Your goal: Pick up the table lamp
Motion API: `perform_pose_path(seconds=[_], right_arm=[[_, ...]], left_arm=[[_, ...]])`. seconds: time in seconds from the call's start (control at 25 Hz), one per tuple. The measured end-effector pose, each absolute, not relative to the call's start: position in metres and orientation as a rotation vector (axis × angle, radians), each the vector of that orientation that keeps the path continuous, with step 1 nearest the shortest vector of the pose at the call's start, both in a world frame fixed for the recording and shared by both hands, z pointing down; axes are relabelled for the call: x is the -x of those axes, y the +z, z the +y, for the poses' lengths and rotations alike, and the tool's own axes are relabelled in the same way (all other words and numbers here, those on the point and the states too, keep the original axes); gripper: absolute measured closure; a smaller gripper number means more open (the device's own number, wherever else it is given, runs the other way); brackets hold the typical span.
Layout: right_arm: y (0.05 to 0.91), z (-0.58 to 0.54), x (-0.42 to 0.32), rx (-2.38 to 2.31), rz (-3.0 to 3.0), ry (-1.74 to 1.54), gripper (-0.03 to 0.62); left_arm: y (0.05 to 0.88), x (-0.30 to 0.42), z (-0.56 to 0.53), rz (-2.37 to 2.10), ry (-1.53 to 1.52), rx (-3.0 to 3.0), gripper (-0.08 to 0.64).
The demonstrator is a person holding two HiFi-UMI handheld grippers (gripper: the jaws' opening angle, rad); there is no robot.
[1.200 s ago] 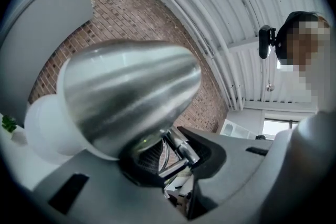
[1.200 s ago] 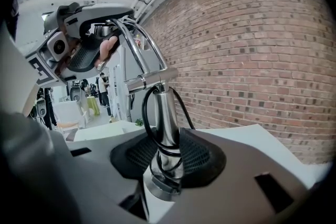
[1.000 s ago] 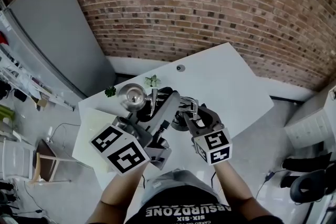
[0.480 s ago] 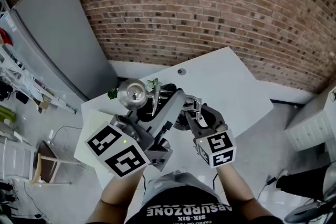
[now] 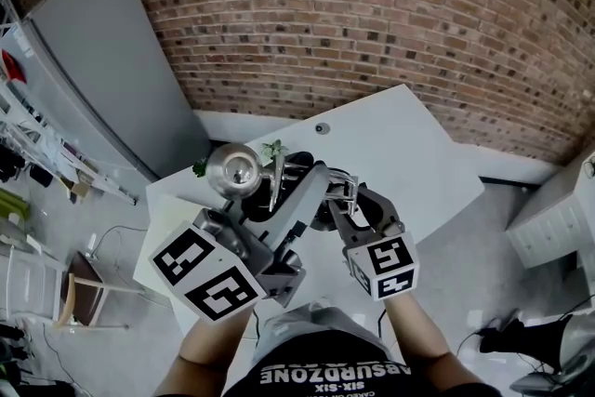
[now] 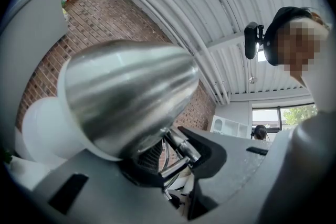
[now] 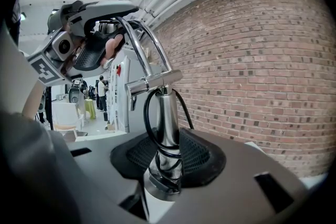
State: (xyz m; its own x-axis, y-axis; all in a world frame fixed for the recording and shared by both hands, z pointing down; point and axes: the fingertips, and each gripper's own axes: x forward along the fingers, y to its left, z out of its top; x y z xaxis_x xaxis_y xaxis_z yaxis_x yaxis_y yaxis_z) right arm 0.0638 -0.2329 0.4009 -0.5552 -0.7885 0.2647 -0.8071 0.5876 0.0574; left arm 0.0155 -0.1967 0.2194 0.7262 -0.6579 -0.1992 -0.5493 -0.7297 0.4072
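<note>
Table lamp (image 5: pixel 265 186) gripped at two places over white table (image 5: pixel 418 153)

At the far left of the head view a grey cabinet (image 5: pixel 93 70) is seen against the brick wall (image 5: pixel 372 14). Next to it, above the left part of the table, the lamp's round metal shade (image 5: pixel 232 170) is found, and a small green plant (image 5: pixel 272 150) is seen just beside the shade.

The left gripper (image 5: pixel 302 195) is held under and to the right of the shade. In the left gripper view the shade (image 6: pixel 126 97) fills the upper middle. The left gripper's (image 6: pixel 176 165) jaws are closed on the chrome joint (image 6: pixel 181 152) just behind the shade, with the black pad of the right jaw pressed against the rods.

Further right, the chrome stem (image 7: pixel 167 128) of the lamp is seen upright in the right gripper view. The jaws of the right gripper (image 7: pixel 167 170) are closed on its lower part, with a black pad on each side. A black cable (image 7: pixel 148 123) is looped beside the stem. In the head view the right gripper (image 5: pixel 342 200) is placed just to the right of the left one, close to it.

The lamp is thus kept between the two grippers, in front of the person. Whether its base touches the table cannot be told.
</note>
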Motion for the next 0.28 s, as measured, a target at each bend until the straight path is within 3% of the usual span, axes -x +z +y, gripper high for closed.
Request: perform_pose_path(seconds=[0.28], right_arm=[[0.4017, -0.2289, -0.0659, -1.33, -2.551, 0.1, 0.468]], left_arm=[[0.2201, -0.0174, -0.1934, -0.934, -0.474, -2.612, 0.466]])
